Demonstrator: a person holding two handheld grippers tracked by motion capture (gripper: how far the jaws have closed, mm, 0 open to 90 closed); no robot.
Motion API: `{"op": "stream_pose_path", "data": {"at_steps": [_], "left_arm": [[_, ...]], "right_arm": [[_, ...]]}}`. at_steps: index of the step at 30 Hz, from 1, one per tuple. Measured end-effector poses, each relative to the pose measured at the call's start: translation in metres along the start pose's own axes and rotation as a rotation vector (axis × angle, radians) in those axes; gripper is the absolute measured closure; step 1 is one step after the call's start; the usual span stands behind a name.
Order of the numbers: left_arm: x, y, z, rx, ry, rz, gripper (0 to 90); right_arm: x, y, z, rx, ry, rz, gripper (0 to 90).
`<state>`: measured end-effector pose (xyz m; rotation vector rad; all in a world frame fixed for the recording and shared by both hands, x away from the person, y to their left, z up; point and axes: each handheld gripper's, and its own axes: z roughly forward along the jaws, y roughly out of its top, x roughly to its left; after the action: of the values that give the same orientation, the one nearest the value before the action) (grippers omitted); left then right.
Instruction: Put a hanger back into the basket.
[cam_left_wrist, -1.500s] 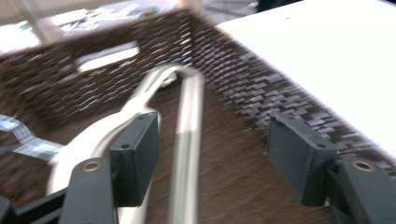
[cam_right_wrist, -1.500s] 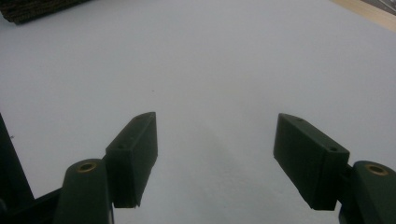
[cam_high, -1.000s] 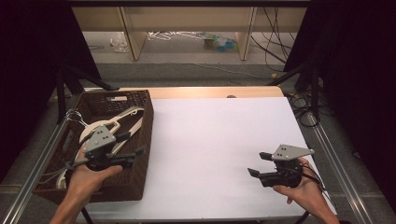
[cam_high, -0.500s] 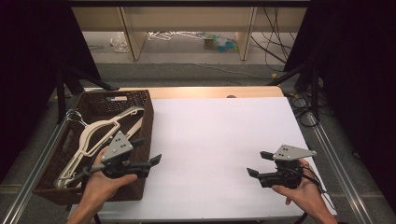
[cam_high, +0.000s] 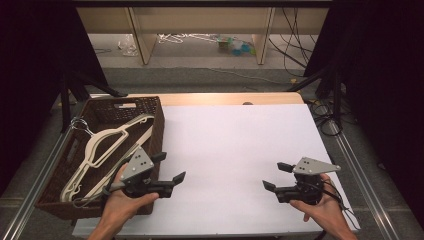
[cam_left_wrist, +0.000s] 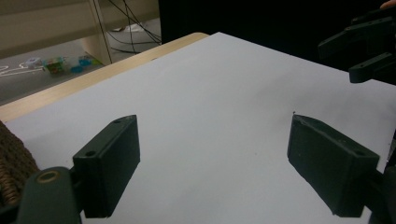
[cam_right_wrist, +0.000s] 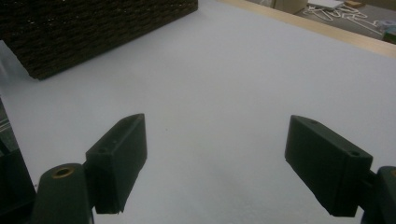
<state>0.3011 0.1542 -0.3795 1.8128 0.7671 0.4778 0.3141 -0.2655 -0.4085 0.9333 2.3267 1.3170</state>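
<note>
A dark wicker basket (cam_high: 152, 107) stands at the table's left edge and holds several cream plastic hangers (cam_high: 102, 145). My left gripper (cam_high: 167, 167) hovers at the basket's near right corner, over the white table top (cam_high: 235, 145), open and empty. In the left gripper view its jaws stand wide apart above bare white surface, and the right gripper (cam_left_wrist: 369, 46) shows at the top right. My right gripper (cam_high: 276, 176) sits near the front right of the table, open, with nothing between its fingers. The basket wall (cam_right_wrist: 93, 32) appears far off in the right gripper view.
A wooden strip (cam_high: 225, 98) borders the far edge of the table. Beyond it stand shelf legs (cam_high: 140, 40) and loose cables (cam_high: 295, 30) on the floor. Metal rails (cam_high: 355, 160) run along both sides of the table. Dark curtains flank the scene.
My left gripper has moved right, from above the basket's hangers out past its near right corner over the white surface. The right gripper has stayed put.
</note>
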Motion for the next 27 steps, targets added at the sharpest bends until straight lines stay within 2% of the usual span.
{"op": "stream_pose_path", "data": {"at_steps": [1, 3, 5, 7, 8, 9, 10, 11, 12, 18, 19, 21, 23, 25, 26, 27], "left_arm": [[-0.004, -0.001, 0.001, 0.000, 0.003, -0.003, 16.8], [-0.011, -0.003, 0.005, -0.004, -0.020, 0.006, 16.3], [-0.017, -0.006, 0.008, 0.001, -0.016, 0.032, 16.4], [-0.020, -0.011, 0.012, 0.004, -0.033, 0.013, 16.3], [-0.021, -0.014, 0.014, 0.004, -0.033, 0.012, 16.3], [-0.022, -0.017, 0.017, 0.006, -0.036, 0.006, 16.3], [-0.021, -0.019, 0.018, 0.021, -0.036, 0.022, 16.4], [-0.021, -0.022, 0.019, 0.027, -0.041, 0.013, 16.4], [-0.020, -0.024, 0.020, 0.030, -0.034, 0.020, 16.6], [-0.019, -0.037, 0.022, 0.029, -0.039, 0.014, 16.5], [-0.019, -0.038, 0.021, 0.031, -0.037, 0.024, 16.5], [-0.018, -0.041, 0.020, 0.037, -0.043, 0.031, 16.5], [-0.019, -0.043, 0.019, 0.036, -0.040, 0.024, 16.5], [-0.020, -0.043, 0.018, 0.034, -0.042, 0.027, 16.5], [-0.020, -0.043, 0.017, 0.029, -0.042, 0.029, 16.5], [-0.020, -0.042, 0.016, 0.022, -0.045, 0.024, 16.5]], "right_arm": [[0.001, -0.001, 0.000, -0.012, -0.010, -0.002, 21.3], [0.003, -0.001, 0.000, -0.020, -0.009, -0.001, 20.0], [0.004, -0.001, 0.000, -0.028, -0.005, -0.010, 19.5], [0.006, -0.001, 0.001, -0.042, 0.016, -0.004, 19.2], [0.006, -0.001, 0.000, -0.039, 0.007, -0.014, 19.1], [0.007, -0.001, 0.000, -0.040, 0.019, -0.003, 19.0], [0.008, -0.002, 0.000, -0.057, 0.004, -0.013, 18.9], [0.008, -0.002, 0.000, -0.057, 0.004, -0.013, 18.9], [0.010, -0.003, 0.001, -0.054, 0.009, -0.012, 18.9], [0.013, -0.007, 0.003, -0.058, 0.007, -0.014, 18.9], [0.014, -0.007, 0.003, -0.069, -0.003, -0.022, 18.9], [0.017, -0.009, 0.003, -0.075, 0.007, -0.009, 18.8], [0.020, -0.010, 0.002, -0.086, 0.015, -0.009, 18.8], [0.023, -0.011, -0.001, -0.102, 0.002, -0.024, 18.8], [0.024, -0.012, -0.001, -0.116, 0.014, -0.025, 18.7], [0.026, -0.013, -0.003, -0.102, 0.016, -0.017, 18.6]]}}
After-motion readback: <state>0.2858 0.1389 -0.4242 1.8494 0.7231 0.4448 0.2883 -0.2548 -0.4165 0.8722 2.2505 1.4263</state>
